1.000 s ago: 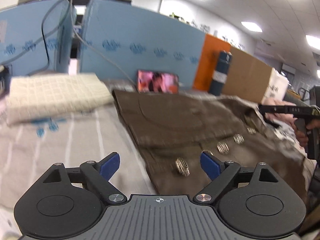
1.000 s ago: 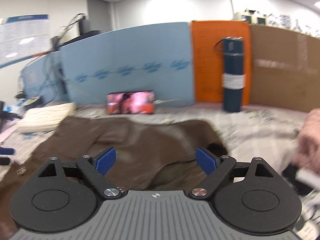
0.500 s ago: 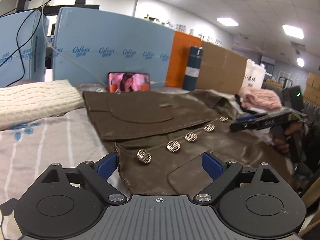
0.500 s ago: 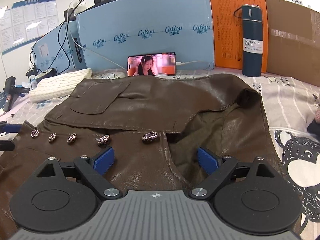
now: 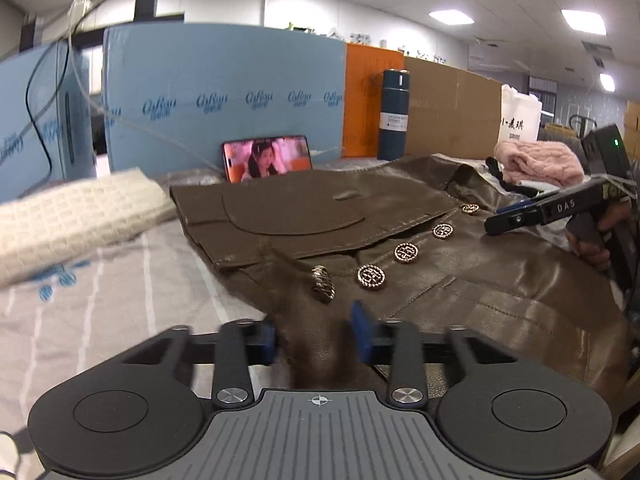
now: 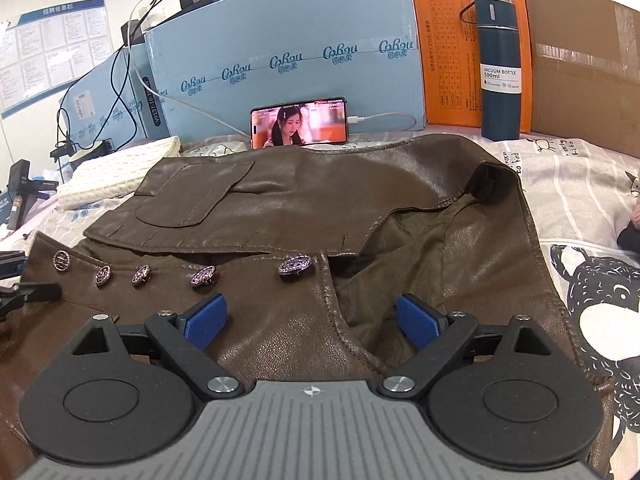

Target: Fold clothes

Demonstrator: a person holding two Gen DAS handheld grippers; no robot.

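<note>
A brown leather jacket [image 5: 320,208] with a row of metal buttons [image 5: 407,252] lies spread on the bed. My left gripper [image 5: 314,338] is shut on a bunched fold of the jacket's front edge at its hem corner. In the right wrist view the jacket [image 6: 304,200] fills the middle, with its buttons [image 6: 204,276] in a line. My right gripper [image 6: 310,320] is open and hovers over the front panel near the collar opening, with leather between its blue pads [image 6: 206,320]. The right gripper also shows in the left wrist view [image 5: 516,216], over the jacket's right side.
A cream knit garment [image 5: 72,216] lies at the left, a pink knit one [image 5: 536,160] at the far right. A phone [image 6: 299,122] leans on blue foam boards [image 6: 280,52], beside a dark blue vacuum bottle [image 6: 502,68]. The bed sheet [image 6: 592,208] has cartoon prints.
My left gripper has closed from open onto the jacket's front edge and bunched it up. My right gripper has moved lower and closer over the jacket, still open.
</note>
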